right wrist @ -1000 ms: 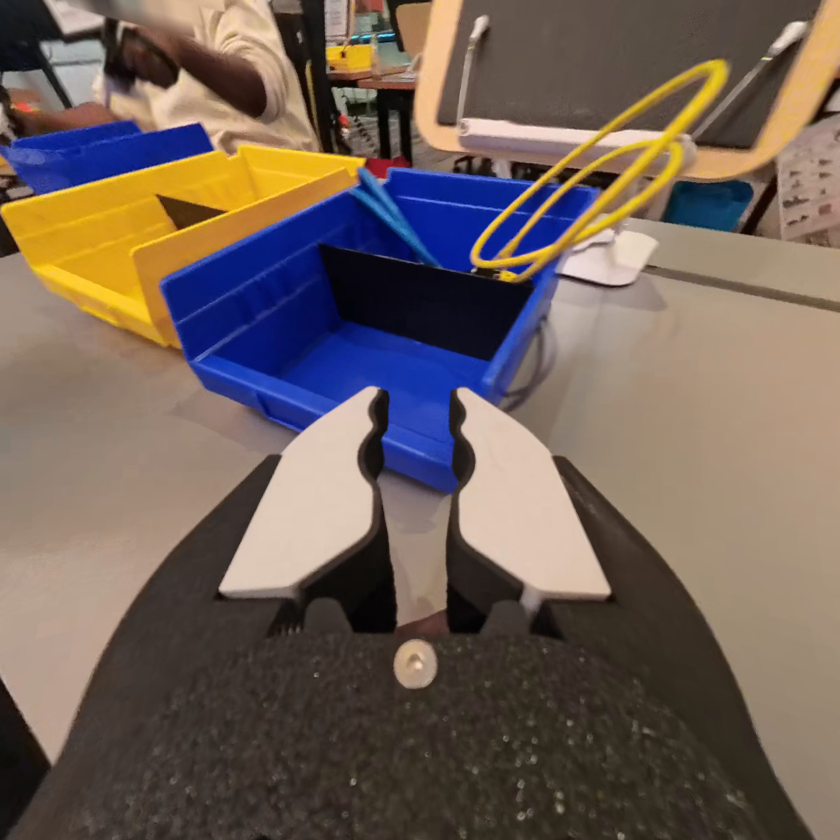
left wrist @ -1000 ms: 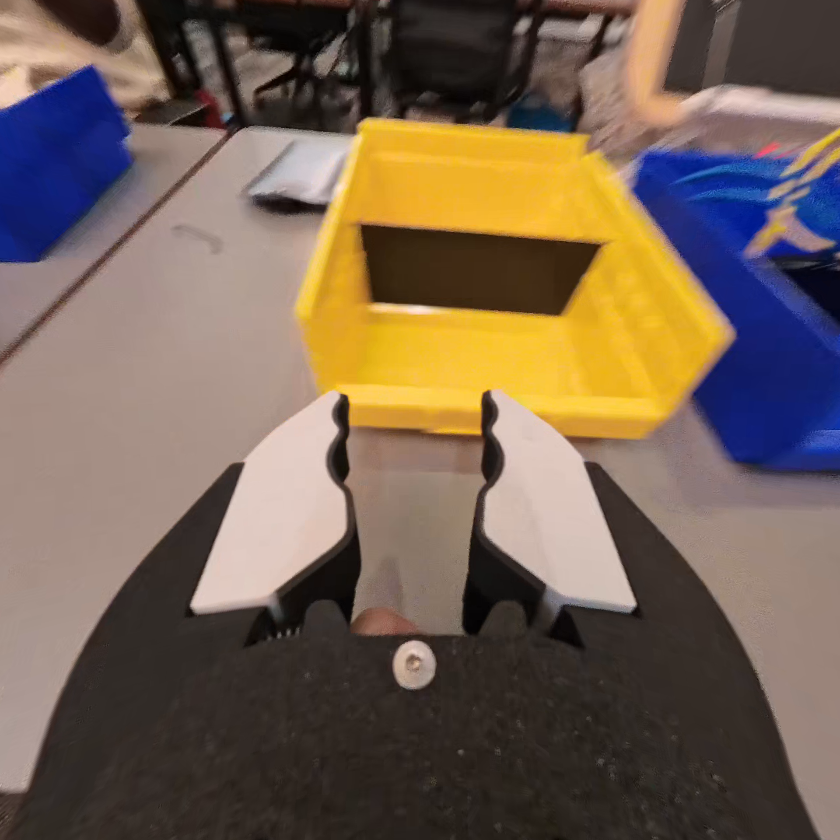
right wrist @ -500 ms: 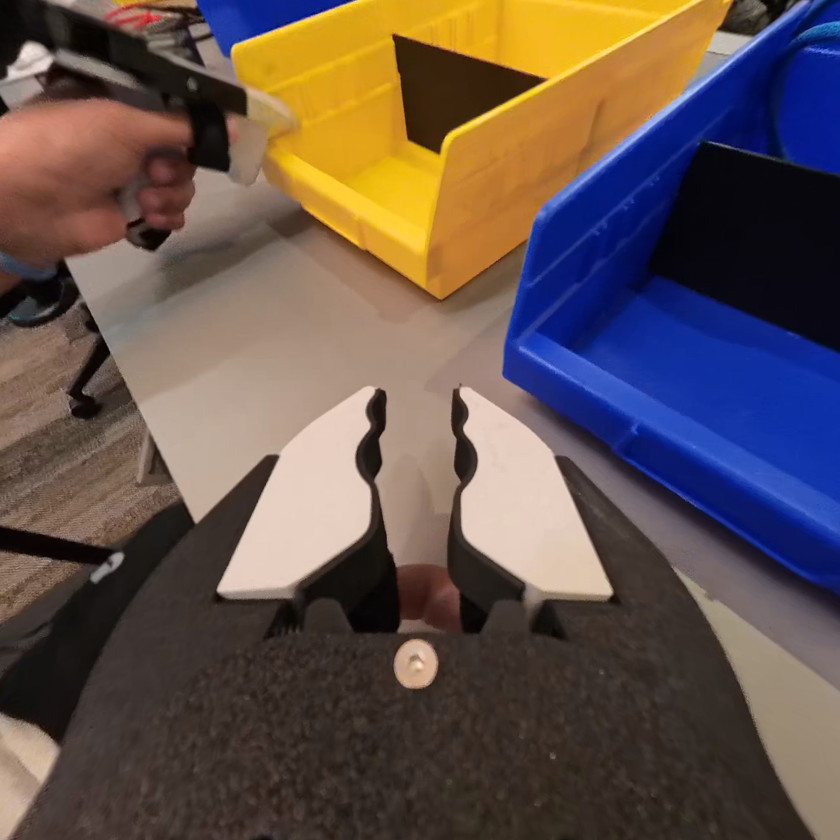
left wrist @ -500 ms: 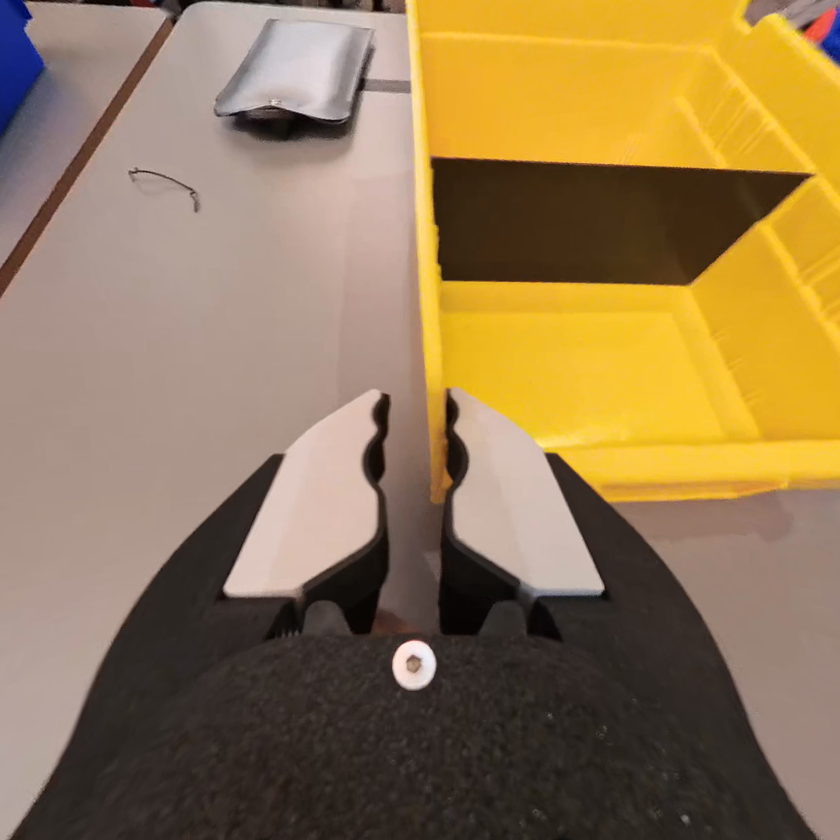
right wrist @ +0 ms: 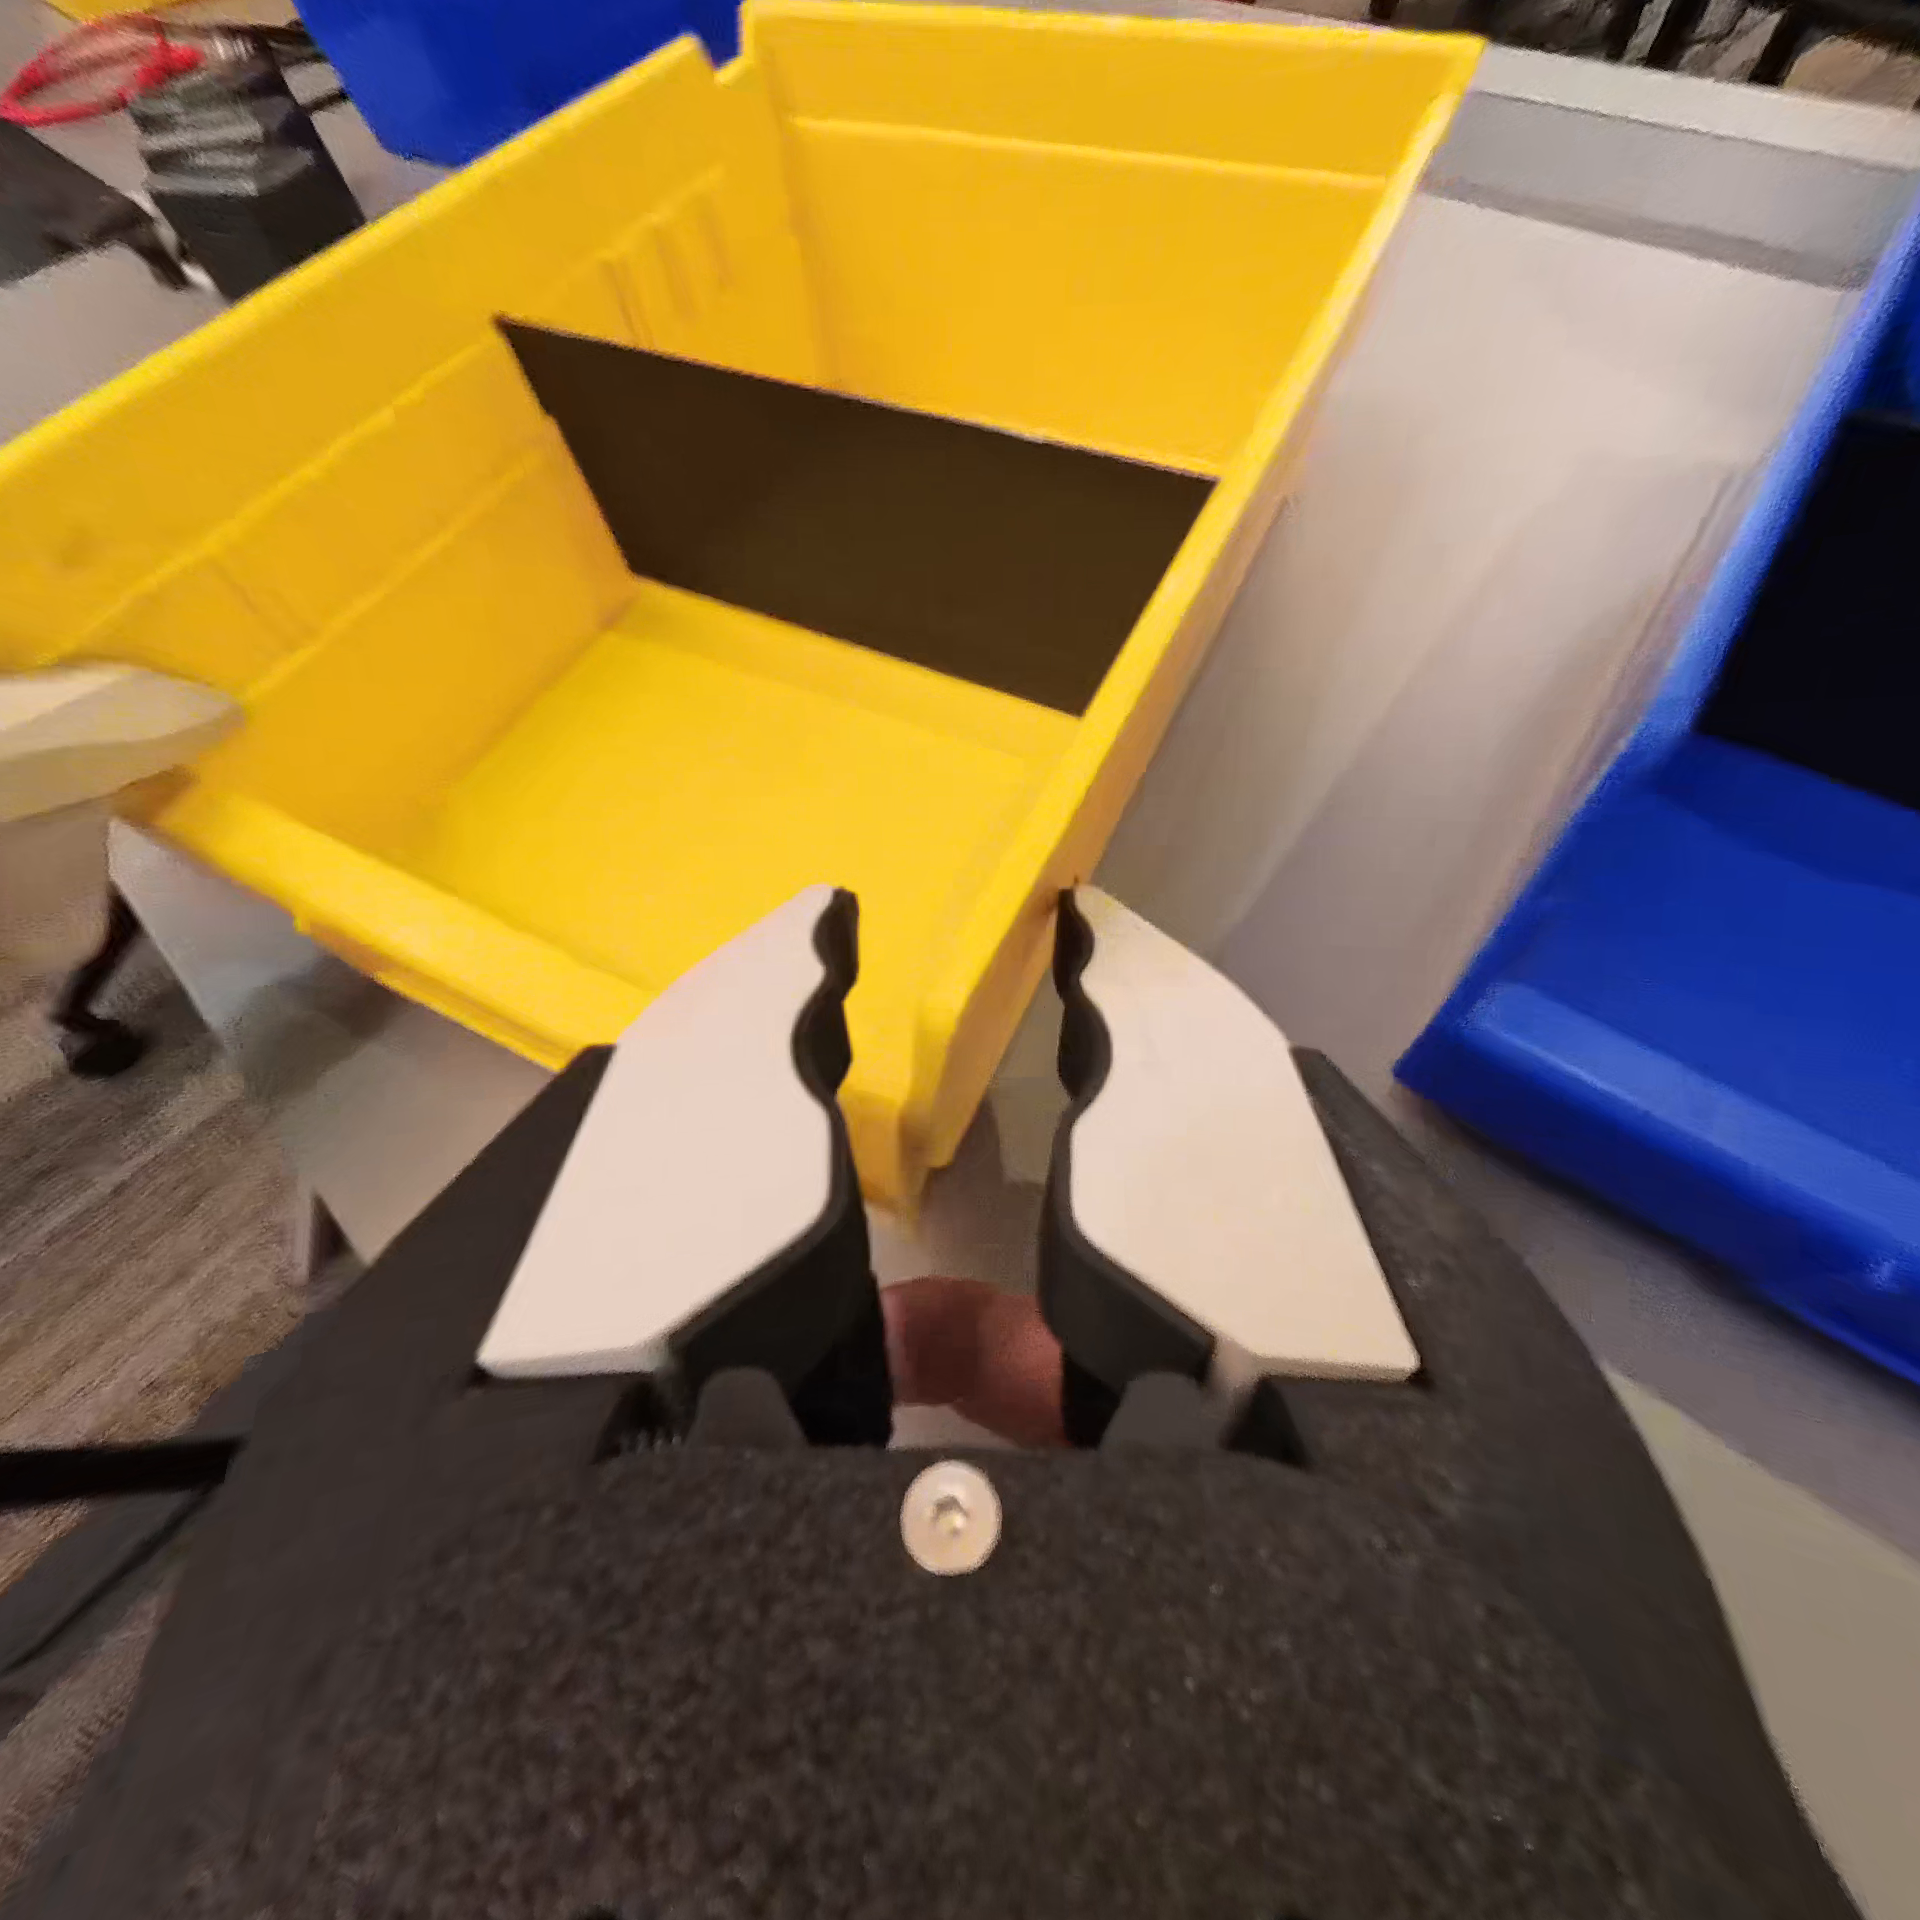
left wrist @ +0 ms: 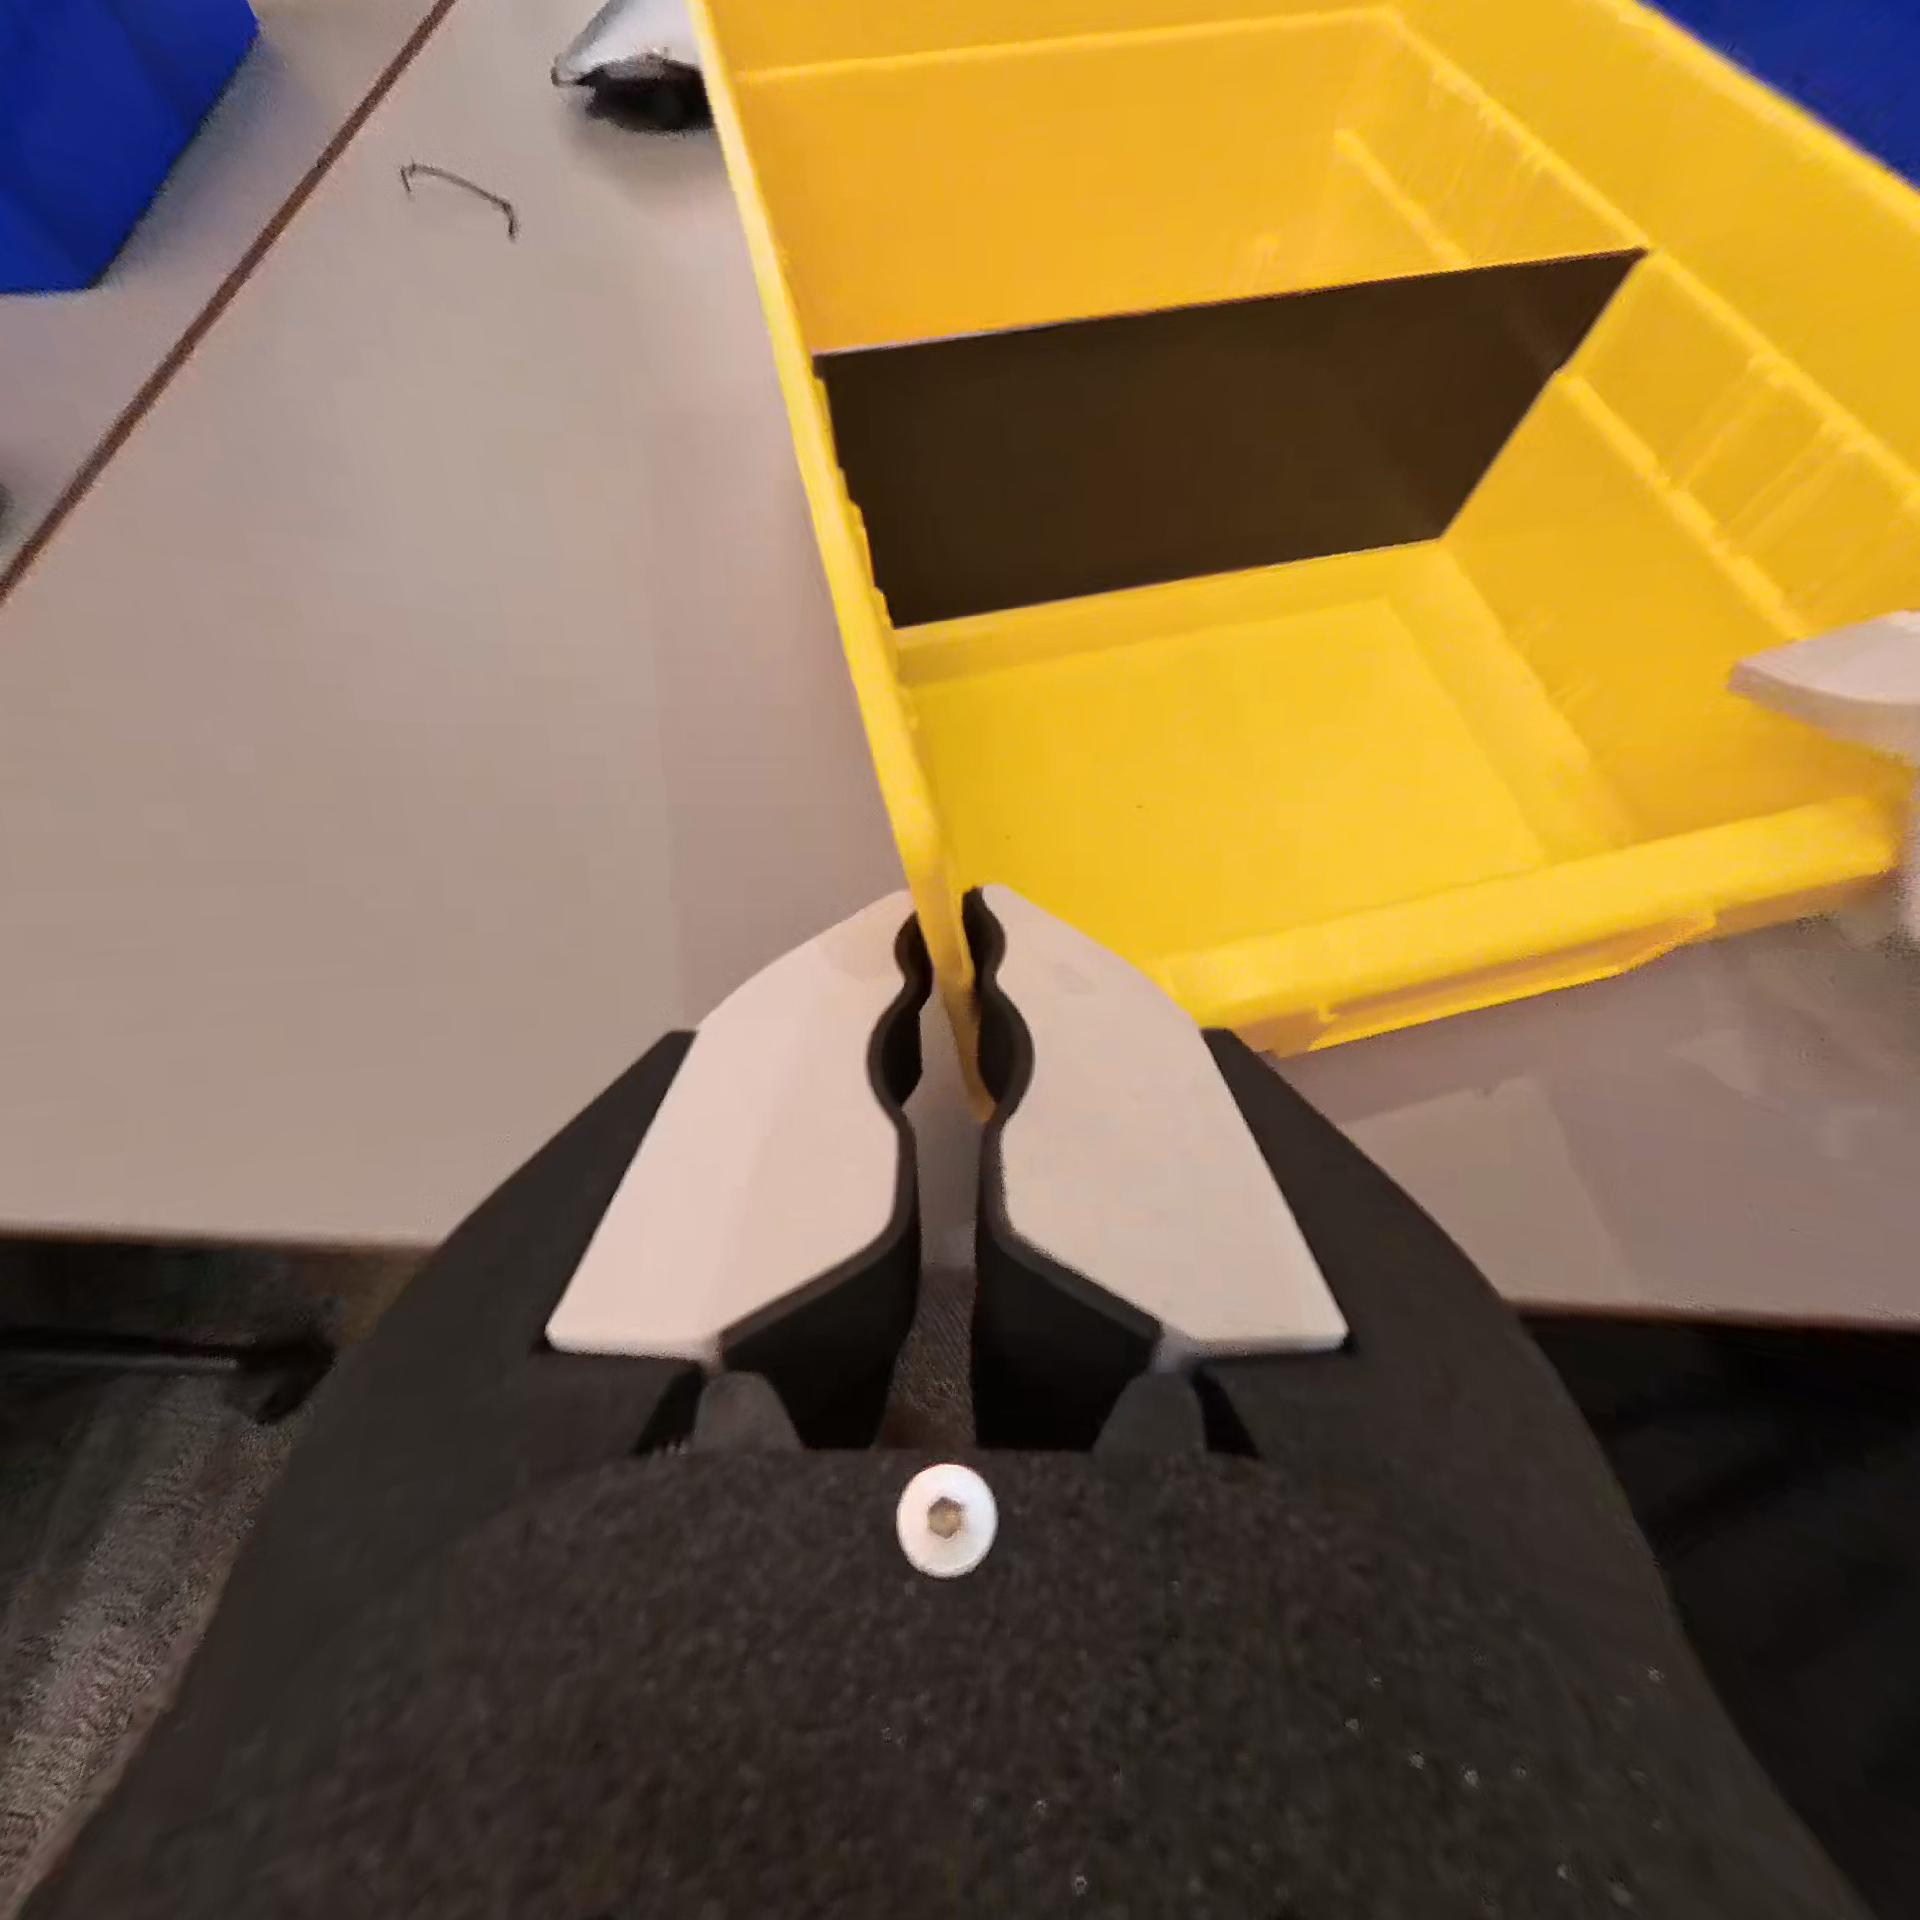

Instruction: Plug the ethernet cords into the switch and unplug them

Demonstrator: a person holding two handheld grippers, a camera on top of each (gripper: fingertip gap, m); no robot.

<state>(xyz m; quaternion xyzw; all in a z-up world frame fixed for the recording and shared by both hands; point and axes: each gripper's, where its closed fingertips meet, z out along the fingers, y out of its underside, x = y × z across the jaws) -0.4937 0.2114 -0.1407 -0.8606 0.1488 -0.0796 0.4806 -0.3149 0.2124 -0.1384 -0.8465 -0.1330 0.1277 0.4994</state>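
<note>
A yellow bin with a black divider stands on the grey table. My left gripper is shut on the bin's left side wall at its near corner. In the right wrist view the same yellow bin and divider show. My right gripper is open, its fingers either side of the bin's right wall at the near corner. Each gripper's pale finger shows at the edge of the other view: the right one and the left one. No cord or switch is in view.
A blue bin stands just right of the yellow one. Another blue bin sits far left on a neighbouring table. A grey pouch and a small bent wire lie on the table. The table's near edge is close below the left gripper. About 20 centimeters separates my left fingertips from my right.
My left gripper closed onto the yellow bin's left wall. My right gripper swung left from the blue bin to the yellow bin's right front corner and opened wider.
</note>
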